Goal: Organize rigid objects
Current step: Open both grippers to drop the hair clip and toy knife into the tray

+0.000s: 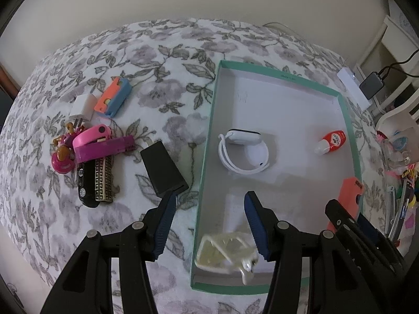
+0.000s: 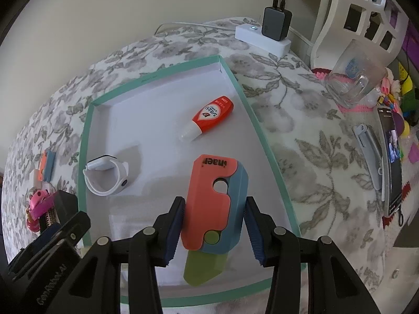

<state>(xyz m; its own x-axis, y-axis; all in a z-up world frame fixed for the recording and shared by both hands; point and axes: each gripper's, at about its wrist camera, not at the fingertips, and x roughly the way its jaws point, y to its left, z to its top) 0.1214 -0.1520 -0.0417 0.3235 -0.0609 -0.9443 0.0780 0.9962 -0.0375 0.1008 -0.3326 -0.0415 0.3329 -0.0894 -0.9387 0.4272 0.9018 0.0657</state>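
A teal-rimmed white tray (image 1: 208,141) (image 2: 85,141) lies on the floral bedspread. In it are a white smartwatch (image 1: 242,149) (image 2: 106,178), a small red-and-white bottle (image 1: 330,141) (image 2: 208,116) and a blurred clear yellowish object (image 1: 225,253) at the near end. My left gripper (image 1: 209,225) is open above that object and the tray's near left rim. My right gripper (image 2: 214,229) is shut on an orange, blue and green toy knife (image 2: 216,204) (image 1: 349,196) over the tray's near right part.
Left of the tray lie a black box (image 1: 163,168), a pink stapler (image 1: 100,144), a black-and-gold case (image 1: 97,180), a white charger plug (image 1: 82,108) and a second orange-blue toy (image 1: 114,96). Right of it are a glass mug (image 2: 356,78), a phone (image 2: 392,157), a power strip (image 2: 263,38).
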